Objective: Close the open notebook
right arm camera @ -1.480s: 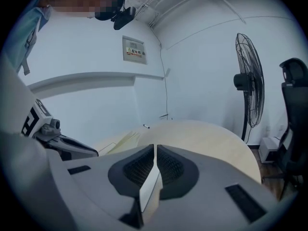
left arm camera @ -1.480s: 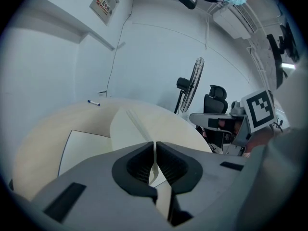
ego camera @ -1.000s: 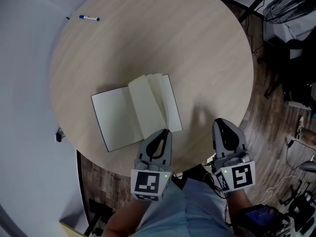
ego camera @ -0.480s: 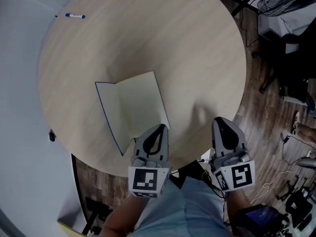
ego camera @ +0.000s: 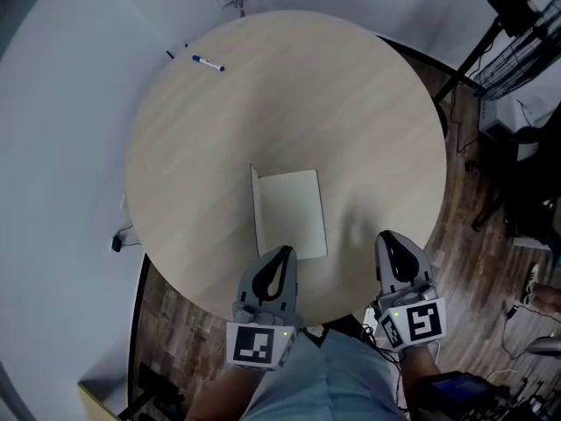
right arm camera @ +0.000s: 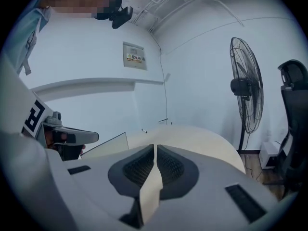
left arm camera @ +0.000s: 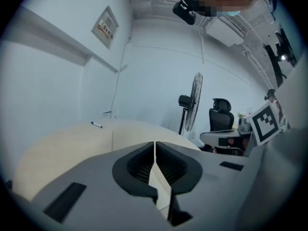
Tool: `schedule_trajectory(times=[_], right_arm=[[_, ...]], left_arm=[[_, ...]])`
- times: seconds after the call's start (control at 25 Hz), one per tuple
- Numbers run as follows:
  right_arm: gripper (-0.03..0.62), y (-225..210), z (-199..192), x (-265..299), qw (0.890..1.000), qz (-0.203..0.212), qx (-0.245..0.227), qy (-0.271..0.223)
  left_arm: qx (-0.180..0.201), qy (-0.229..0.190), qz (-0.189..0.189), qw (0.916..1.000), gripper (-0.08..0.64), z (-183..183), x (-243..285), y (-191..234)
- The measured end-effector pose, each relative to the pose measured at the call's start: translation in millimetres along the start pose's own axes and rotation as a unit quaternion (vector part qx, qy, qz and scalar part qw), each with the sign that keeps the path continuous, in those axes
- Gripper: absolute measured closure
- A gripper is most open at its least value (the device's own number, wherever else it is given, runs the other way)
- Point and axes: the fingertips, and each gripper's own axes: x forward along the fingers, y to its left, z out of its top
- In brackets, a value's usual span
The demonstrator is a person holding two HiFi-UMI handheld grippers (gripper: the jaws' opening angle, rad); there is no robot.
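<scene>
We are holding the left claw [ego camera: 278, 253] and right claw [ego camera: 391, 239] shut and empty at the bench's [ego camera: 351, 103] 6 o'clock edge, judging the notebook [ego camera: 291, 213] just ahead nearly closed, its cover [ego camera: 253, 209] standing upright along its 9 o'clock side.

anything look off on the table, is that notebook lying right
Yes. The notebook is not lying flat: its left cover stands up on edge, roughly upright, beside a pale page that faces up, so it is neither open nor shut. Otherwise only a pen lies near the table's far edge; nothing is spilled.
</scene>
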Motion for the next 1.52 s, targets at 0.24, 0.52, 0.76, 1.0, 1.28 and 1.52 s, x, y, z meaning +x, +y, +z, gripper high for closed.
schedule_trajectory(times=[0.24,0.52,0.76,1.0,1.28,1.52], right_arm=[[0.543,32,22,17,0.999,0.036,-0.007,-0.012],[0.543,29,-2,28,1.0,0.025,-0.006,0.018],[0.543,9,-26,41,0.999,-0.004,0.01,0.039],[0.543,-24,-46,37,0.997,-0.039,0.034,0.054],[0.543,-61,-70,22,0.994,-0.072,0.063,0.058],[0.543,-81,-83,7,0.99,-0.097,0.084,0.06]], left_arm=[[0.01,-0.015,0.109,0.9939,0.538,17,-36,79],[-0.006,0.015,0.113,0.9935,0.538,-16,-16,105],[-0.008,0.058,0.058,0.9966,0.538,-51,38,91],[-0.001,0.102,0.013,0.9947,0.538,-85,80,65],[0.022,0.157,-0.013,0.9873,0.538,-124,113,39],[0.038,0.217,-0.03,0.9749,0.538,-153,127,25]])
